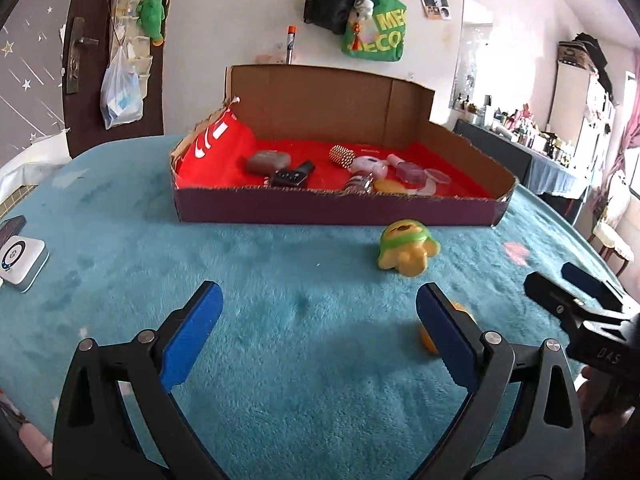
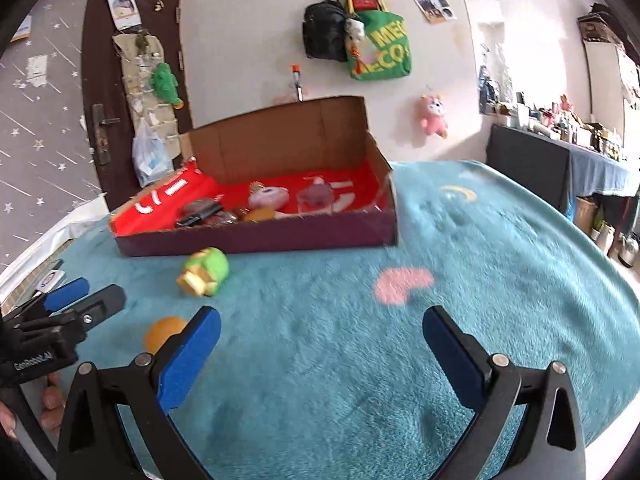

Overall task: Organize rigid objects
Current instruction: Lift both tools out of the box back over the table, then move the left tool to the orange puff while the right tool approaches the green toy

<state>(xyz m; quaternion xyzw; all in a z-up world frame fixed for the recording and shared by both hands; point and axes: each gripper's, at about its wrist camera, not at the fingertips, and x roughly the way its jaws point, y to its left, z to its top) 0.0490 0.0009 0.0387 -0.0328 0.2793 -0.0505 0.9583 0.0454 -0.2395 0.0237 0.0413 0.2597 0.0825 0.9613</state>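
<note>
Clearance around the cardboard box [image 1: 336,212] on the teal blanket [image 1: 240,272].
In front of the box, blanket lies bare except for a green-and-yellow toy [image 1: 406,250] just before its right front wall and an orange ball [image 2: 164,334] nearer still; the box's tall rear flap blocks approach from behind.

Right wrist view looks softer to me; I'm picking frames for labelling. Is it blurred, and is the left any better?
Right wrist: motion blur smears the turtle toy and box. Left wrist: both sharper, though the window glare washes out the right edge.
</note>
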